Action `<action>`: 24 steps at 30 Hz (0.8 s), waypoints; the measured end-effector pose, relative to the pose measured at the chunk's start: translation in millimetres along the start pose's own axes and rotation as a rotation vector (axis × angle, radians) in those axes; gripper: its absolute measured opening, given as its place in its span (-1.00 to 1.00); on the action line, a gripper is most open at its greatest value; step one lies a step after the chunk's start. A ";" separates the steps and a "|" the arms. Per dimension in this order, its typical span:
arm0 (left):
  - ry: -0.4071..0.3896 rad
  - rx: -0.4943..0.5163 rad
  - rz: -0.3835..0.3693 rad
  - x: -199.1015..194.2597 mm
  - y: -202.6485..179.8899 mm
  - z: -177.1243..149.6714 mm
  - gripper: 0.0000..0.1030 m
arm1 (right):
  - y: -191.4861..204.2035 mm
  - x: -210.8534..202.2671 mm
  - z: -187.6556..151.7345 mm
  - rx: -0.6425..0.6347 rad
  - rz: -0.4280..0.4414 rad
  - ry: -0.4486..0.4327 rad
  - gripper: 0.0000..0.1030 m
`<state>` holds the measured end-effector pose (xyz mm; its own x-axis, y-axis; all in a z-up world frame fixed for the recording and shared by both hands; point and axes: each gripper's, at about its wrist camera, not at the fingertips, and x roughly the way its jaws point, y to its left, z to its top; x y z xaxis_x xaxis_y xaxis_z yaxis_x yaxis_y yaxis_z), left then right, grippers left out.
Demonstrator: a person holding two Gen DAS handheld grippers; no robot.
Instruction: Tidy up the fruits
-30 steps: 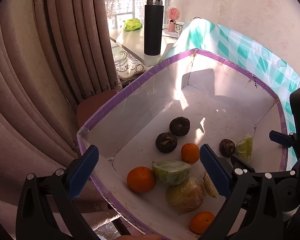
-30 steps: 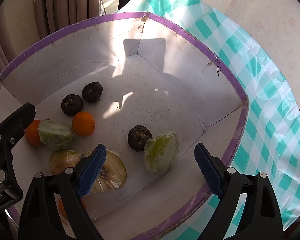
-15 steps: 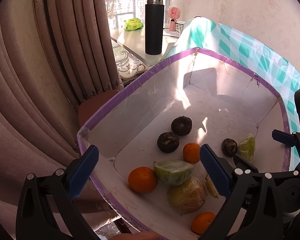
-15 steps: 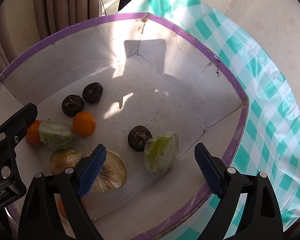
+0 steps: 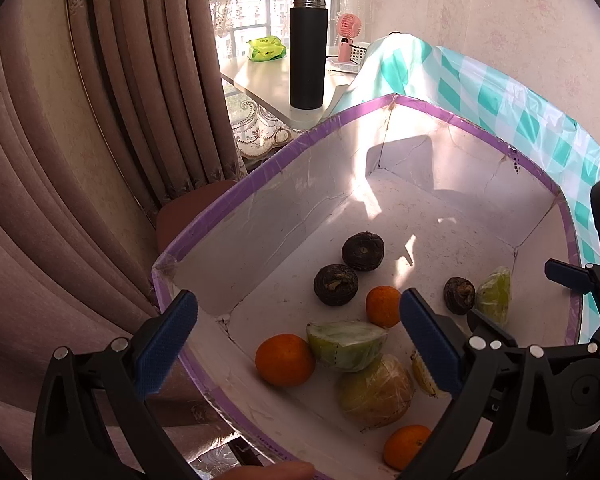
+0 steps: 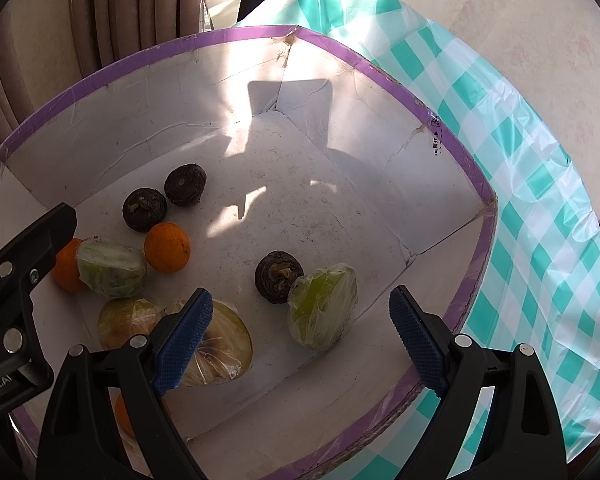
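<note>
A white box with a purple rim (image 5: 260, 184) (image 6: 384, 76) holds loose fruit. Three dark brown round fruits (image 5: 363, 251) (image 6: 144, 209) lie mid-floor, one of them (image 6: 279, 276) touching a wrapped green piece (image 6: 323, 306). Oranges (image 5: 285, 359) (image 6: 167, 247) flank a wrapped green wedge (image 5: 346, 344). A wrapped yellow-green fruit (image 5: 374, 392) sits nearer me. My left gripper (image 5: 298, 308) hovers open above the box's left corner, nothing between its blue pads. Over the near right side my right gripper (image 6: 300, 300) stands open and holds nothing.
A black flask (image 5: 308, 52), a pink fan (image 5: 348, 36) and a green packet (image 5: 266, 48) stand on a white table behind the box. Brown curtains (image 5: 80, 160) hang to the left. A teal checked cloth (image 6: 540, 200) covers the surface right of the box.
</note>
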<state>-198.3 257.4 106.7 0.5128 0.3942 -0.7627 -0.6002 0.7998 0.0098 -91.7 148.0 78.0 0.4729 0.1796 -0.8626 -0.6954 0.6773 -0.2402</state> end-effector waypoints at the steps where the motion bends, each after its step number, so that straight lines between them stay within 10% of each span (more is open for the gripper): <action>1: -0.001 0.000 0.002 -0.8 -0.6 -0.1 0.96 | 0.1 0.2 0.7 0.000 0.000 0.000 0.69; 24: -0.001 0.019 0.057 8.3 -8.7 -3.1 0.96 | 1.6 0.1 1.7 -0.001 -0.005 -0.002 0.69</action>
<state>-190.7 252.3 98.3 0.4790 0.4399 -0.7596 -0.6165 0.7846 0.0657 -91.8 150.4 78.3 0.4776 0.1775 -0.8605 -0.6935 0.6775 -0.2451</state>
